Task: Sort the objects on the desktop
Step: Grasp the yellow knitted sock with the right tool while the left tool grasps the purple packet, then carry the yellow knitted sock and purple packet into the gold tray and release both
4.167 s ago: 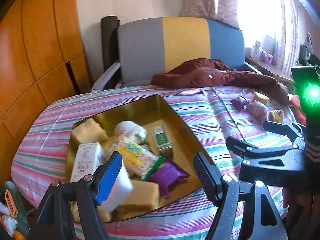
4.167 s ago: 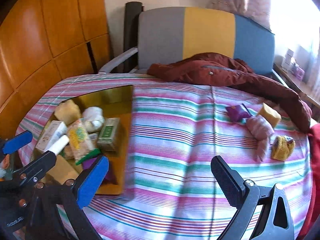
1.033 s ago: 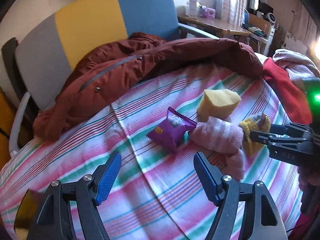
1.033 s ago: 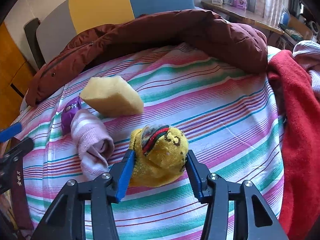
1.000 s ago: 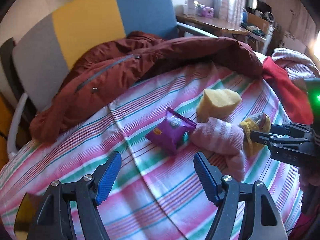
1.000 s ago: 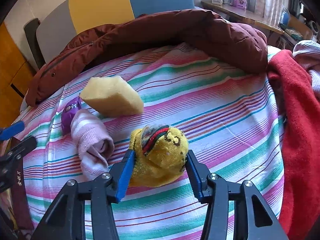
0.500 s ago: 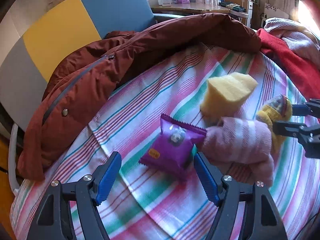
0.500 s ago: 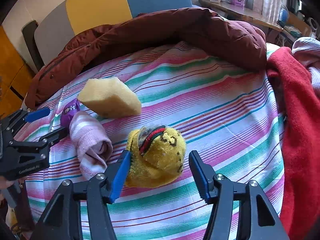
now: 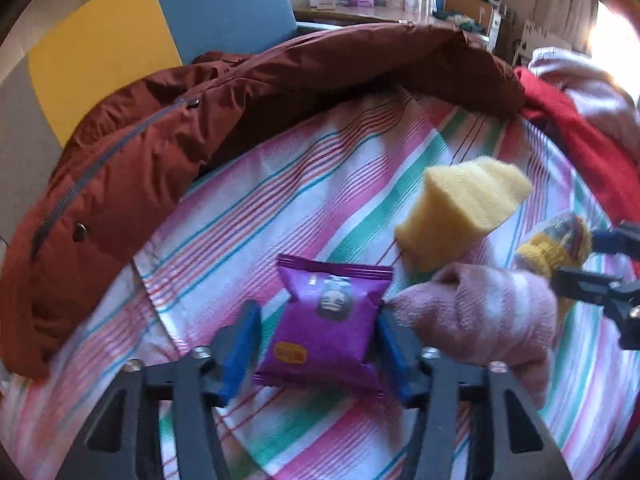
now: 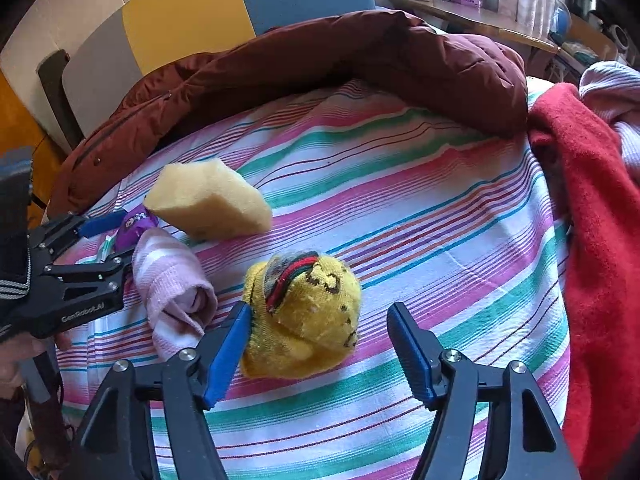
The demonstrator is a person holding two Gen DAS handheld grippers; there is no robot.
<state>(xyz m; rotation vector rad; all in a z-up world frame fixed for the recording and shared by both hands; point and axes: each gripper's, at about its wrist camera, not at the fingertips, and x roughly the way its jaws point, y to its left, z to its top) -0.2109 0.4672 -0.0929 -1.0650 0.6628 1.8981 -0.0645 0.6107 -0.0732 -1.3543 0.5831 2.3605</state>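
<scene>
- Left gripper [image 9: 316, 332] is seen low in the frame's centre, its blue pads now set on either side of the purple packet [image 9: 326, 326]; half a second ago the packet lay ahead of the fingers, so the gripper has been pushed forward over it.
- Its jaws are narrowed around the packet: the right pad is seen against the packet's edge, while a thin gap appears to be left at the left pad, so a firm grip is not yet shown.
- Right gripper [image 10: 318, 348] is held wide at the lower centre of its frame, the left pad touching the yellow sock [image 10: 304, 314] and the right pad standing clear of it; a second ago the sock was pinched between both pads, so it has been let go or the grip is being reset.
- Pink sock [image 9: 476, 316] lies just right of the packet, touching the left gripper's right finger; the sponge [image 9: 460, 216] sits behind it.
- All four items rest on the striped cloth [image 10: 400, 208]; none is judged sorted yet, and the packet seems the next to be lifted.
</scene>
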